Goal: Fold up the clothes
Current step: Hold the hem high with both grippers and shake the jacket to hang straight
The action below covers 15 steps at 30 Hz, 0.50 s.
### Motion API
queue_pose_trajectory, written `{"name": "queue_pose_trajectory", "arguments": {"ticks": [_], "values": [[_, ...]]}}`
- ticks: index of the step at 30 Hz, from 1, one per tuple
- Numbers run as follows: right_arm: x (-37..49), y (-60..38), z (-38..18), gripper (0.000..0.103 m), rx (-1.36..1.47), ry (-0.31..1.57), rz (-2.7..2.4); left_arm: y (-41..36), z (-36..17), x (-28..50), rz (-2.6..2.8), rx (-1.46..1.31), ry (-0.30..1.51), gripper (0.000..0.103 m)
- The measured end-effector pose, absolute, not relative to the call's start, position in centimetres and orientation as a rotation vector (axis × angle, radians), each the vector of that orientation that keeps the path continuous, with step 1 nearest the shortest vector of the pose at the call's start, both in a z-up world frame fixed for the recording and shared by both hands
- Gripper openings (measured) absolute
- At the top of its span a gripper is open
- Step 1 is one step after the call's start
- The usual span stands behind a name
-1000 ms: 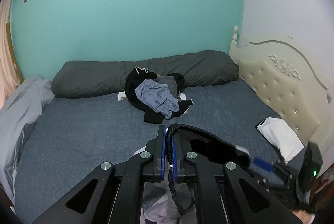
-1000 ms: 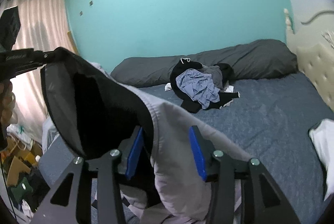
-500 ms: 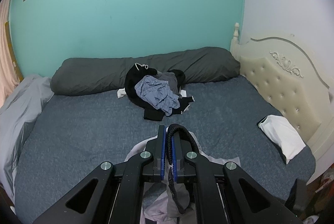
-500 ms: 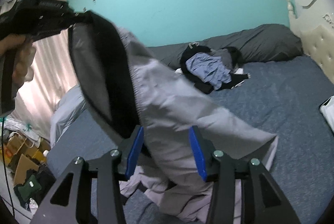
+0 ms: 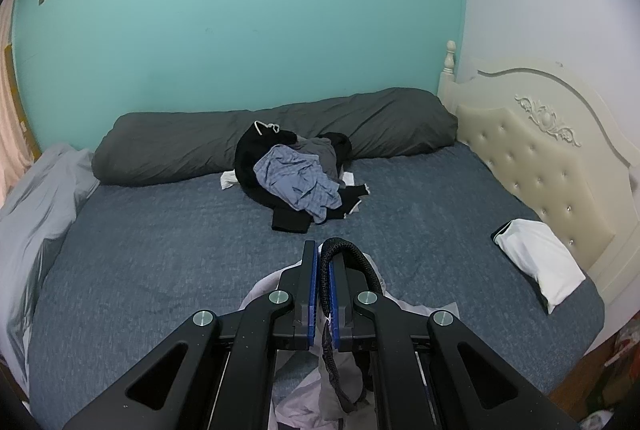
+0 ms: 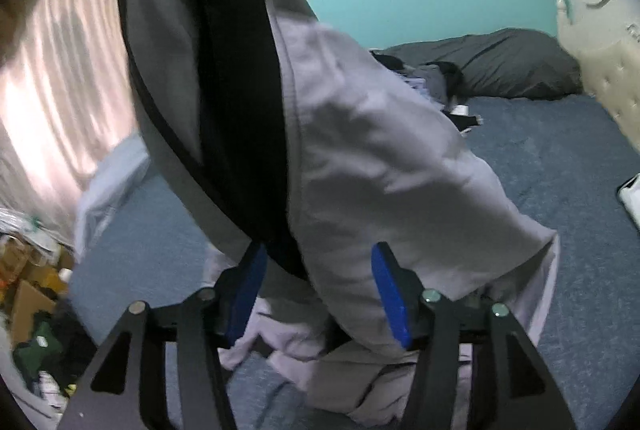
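Nearest, the left gripper (image 5: 323, 272) is clamped tight on the black elastic waistband (image 5: 352, 250) of the pale grey trousers (image 6: 384, 165), holding it up so the fabric drapes down to the blue bed (image 5: 168, 254). The right gripper (image 6: 316, 286) has its jaws opening; the trouser cloth hangs between the blue pads (image 6: 390, 294), which no longer press on it. The trouser legs bunch on the mattress just under both tools. Ahead lies a broad bare stretch of blanket. To the right, a white folded item (image 5: 540, 262) sits near the bed's edge beside the cream headboard (image 5: 536, 157). Farther off, a clothes pile (image 5: 300, 177) rests against the long dark bolster (image 5: 192, 145) along the teal wall (image 5: 248, 9).
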State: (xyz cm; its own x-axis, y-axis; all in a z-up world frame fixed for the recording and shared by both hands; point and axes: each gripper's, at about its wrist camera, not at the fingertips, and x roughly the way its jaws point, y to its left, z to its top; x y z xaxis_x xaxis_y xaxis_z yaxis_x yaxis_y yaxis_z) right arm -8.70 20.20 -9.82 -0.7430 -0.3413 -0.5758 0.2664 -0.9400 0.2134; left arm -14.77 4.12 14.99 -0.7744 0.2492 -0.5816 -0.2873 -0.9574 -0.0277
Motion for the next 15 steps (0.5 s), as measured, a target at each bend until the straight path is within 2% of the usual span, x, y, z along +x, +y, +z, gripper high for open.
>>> {"name": "queue_pose_trajectory", "arguments": {"ticks": [5,15], "values": [[-9.5,18.9,-11.3,0.056,0.919,-0.056,-2.753,4.4,14.9,-14.8,2.702,-0.872,0.085,0.005],[-11.5,18.0,-12.0,0.056,0.923,-0.109,-2.851,4.4,14.9,-14.8,2.688,-0.867,0.079,0.005]]}}
